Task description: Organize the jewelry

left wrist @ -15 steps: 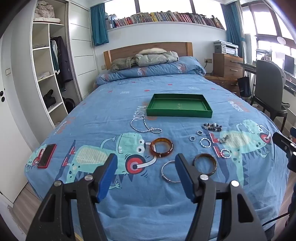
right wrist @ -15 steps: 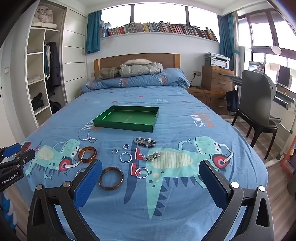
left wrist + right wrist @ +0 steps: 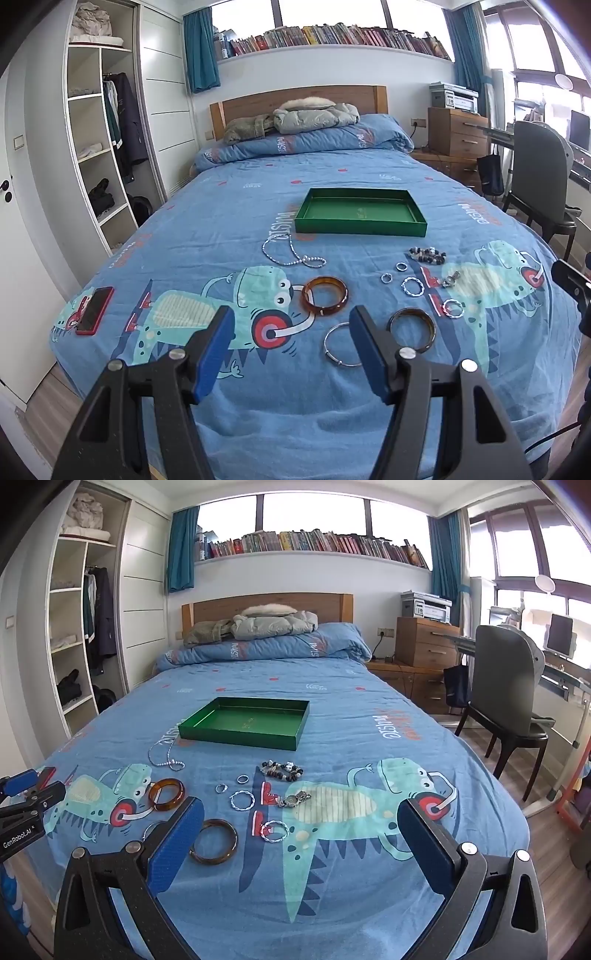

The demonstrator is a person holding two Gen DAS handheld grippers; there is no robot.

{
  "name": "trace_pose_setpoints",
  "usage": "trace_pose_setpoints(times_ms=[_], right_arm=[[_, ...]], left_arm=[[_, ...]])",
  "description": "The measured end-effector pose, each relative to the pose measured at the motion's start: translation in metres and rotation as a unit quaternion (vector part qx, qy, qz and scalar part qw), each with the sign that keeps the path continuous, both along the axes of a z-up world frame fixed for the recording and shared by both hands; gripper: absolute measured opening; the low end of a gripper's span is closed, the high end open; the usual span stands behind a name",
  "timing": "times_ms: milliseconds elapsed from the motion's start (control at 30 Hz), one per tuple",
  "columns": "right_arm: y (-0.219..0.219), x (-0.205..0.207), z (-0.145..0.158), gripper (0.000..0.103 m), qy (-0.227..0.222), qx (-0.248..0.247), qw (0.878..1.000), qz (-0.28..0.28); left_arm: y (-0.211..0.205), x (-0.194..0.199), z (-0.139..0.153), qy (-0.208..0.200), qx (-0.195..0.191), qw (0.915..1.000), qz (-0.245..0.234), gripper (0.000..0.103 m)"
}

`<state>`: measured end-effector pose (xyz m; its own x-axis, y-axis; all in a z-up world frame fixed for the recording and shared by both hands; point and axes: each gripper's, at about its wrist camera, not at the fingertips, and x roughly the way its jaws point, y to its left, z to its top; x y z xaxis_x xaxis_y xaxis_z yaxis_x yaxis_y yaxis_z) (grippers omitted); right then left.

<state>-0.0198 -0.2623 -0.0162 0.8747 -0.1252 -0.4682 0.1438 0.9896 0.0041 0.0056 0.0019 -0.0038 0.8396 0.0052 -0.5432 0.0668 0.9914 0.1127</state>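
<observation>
Both tools share one build; the left gripper (image 3: 291, 349) has two black plastic arms with triangular cut-outs, each ending in a flat blue pad with a finely textured face; round silver screws sit at the pivots; the right gripper (image 3: 301, 843) is built the same; seen from the right wrist view, the left tool's black body carries white "GenRobot.AI" lettering.
</observation>
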Motion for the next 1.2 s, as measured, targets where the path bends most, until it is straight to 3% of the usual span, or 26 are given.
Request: trace_pose_setpoints(times_ms=[667, 1200], right_arm=[[0.001, -0.005, -0.003, 0.103, -0.004, -0.011, 1.000, 0.008], [-0.013, -0.004, 0.017, 0.103, -0.019, 0.002, 1.000, -0.014]], left_arm=[[0.006, -0.003, 0.005, -0.010, -0.001, 0.9999, 0.013, 0.063], [-0.002, 0.001, 0.024, -0.031, -0.001, 0.9995, -0.003, 0.063]])
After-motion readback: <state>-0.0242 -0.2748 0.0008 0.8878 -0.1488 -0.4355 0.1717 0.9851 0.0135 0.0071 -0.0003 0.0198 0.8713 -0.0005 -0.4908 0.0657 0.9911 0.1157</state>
